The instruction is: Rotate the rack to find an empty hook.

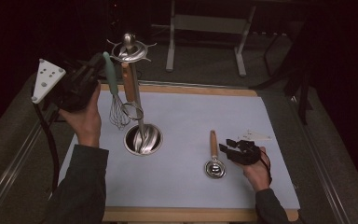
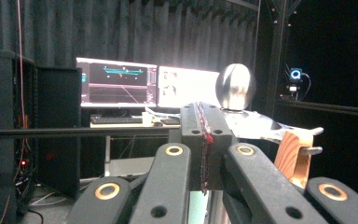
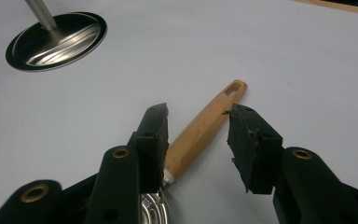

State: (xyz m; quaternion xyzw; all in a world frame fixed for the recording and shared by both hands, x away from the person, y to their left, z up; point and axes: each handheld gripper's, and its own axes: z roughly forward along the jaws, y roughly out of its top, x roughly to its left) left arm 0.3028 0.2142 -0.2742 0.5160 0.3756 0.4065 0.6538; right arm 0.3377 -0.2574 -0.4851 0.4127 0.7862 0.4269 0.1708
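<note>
Grey table mat point(image 1: 186, 121), left gripper point(image 2: 204, 140) closed empty, right gripper point(image 3: 198, 135) open astride wooden-handled spoon point(image 3: 205, 128).

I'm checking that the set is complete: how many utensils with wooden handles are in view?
2. One hangs from the utensil stand, beside the whisk: wooden-handled utensil. The other, a measuring spoon, lies on the mat between the right gripper's open jaws. None looks hidden.

Wooden-handled spoon point(image 1: 213, 156) beside right hand-held gripper point(image 1: 228, 145), untouched.
</note>
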